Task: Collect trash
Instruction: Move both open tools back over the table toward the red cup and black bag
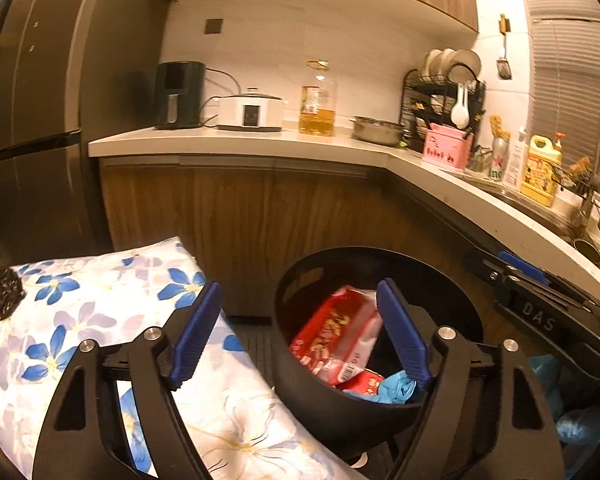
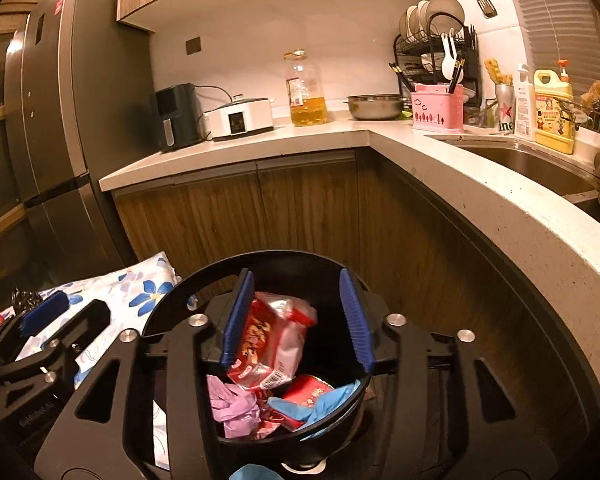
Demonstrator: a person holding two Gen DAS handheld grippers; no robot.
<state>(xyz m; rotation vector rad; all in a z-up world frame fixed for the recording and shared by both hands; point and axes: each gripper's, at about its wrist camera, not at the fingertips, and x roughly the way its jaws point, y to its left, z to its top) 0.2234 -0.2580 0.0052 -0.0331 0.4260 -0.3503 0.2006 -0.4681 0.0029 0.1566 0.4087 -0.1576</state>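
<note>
In the left wrist view, the left gripper [image 1: 300,334] is standing with its blue-padded jaws spread wide and nothing between them, one finger hanging over the white cloth with blue flower print [image 1: 100,300] at seven o'clock and the other over the round black plastic trash bin [image 1: 296,376] at five o'clock. Inside the bin, a red and white crinkled snack wrapper [image 1: 332,336] is lying near the centre of the frame, with a crumpled blue glove [image 1: 396,390] just below it at five o'clock. The right gripper [image 1: 540,280] is showing at four o'clock beside the pale stone countertop [image 1: 260,146], too edge-on for me to tell its opening here. In the right wrist view, the right gripper [image 2: 298,318] is hovering over the same bin [image 2: 332,436], its jaws parted; the snack wrapper [image 2: 268,340] is sitting between them, touching or just beside the left pad, apart from the right pad, and resting on the other trash. Below it, at six o'clock, a crumpled pink glove [image 2: 232,404] and the blue glove [image 2: 316,404] are lying in the bin. The left gripper [image 2: 66,312] is showing at nine o'clock over the flowered cloth [image 2: 140,292]
</note>
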